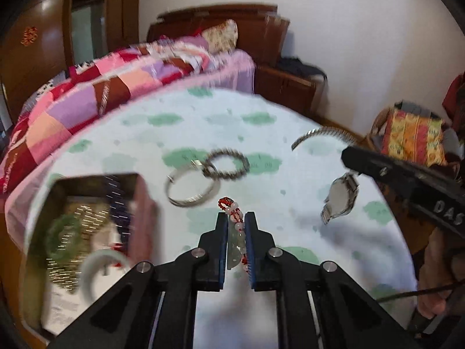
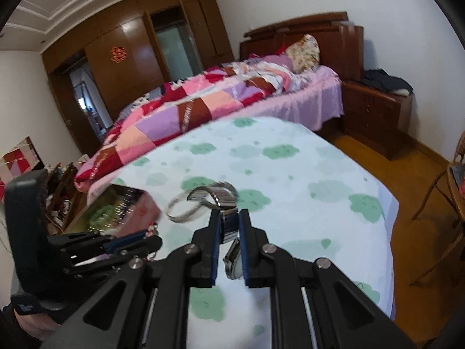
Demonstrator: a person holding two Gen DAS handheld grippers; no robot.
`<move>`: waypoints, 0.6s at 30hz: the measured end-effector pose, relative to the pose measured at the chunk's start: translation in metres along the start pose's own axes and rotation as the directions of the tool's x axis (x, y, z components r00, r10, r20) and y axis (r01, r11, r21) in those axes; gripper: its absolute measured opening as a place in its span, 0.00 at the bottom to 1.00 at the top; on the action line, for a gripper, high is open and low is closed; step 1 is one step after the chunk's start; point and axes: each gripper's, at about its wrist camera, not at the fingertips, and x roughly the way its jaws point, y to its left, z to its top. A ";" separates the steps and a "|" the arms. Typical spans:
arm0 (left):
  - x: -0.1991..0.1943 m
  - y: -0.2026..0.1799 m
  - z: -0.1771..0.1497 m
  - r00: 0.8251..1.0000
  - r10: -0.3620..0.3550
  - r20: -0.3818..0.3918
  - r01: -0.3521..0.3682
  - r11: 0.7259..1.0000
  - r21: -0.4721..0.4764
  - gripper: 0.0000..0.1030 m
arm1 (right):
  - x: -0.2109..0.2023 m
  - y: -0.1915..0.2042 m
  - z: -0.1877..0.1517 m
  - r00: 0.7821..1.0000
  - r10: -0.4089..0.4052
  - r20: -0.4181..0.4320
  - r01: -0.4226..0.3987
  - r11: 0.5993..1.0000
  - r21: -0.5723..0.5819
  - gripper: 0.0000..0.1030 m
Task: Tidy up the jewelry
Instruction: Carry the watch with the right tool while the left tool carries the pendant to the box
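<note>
Metal tin holds green bangle; left jaws clamp beaded bracelet, right jaws clamp watch.

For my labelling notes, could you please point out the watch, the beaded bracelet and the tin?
watch [image 1: 340, 200], left wrist view, on its case.
beaded bracelet [image 1: 237, 229], left wrist view, on its beads.
tin [image 1: 139, 200], left wrist view, on its right wall.

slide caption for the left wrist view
Left tool clamps a red-and-white beaded bracelet above the table.
</note>
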 end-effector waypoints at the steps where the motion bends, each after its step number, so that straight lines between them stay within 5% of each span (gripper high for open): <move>1: -0.011 0.005 0.002 1.000 0.002 0.019 -0.001 1.000 -0.013 0.10 | -0.004 0.007 0.003 1.000 0.015 0.006 -0.014 1.000 -0.008 0.14; 10: -0.063 0.041 0.008 0.986 0.118 0.115 -0.112 0.992 -0.062 0.10 | -0.018 0.067 0.019 0.990 0.141 0.011 -0.139 0.985 -0.104 0.14; 18: -0.075 0.084 -0.002 0.977 0.177 0.116 -0.160 0.977 -0.144 0.10 | 0.001 0.124 0.023 0.978 0.206 -0.031 -0.208 0.955 -0.213 0.14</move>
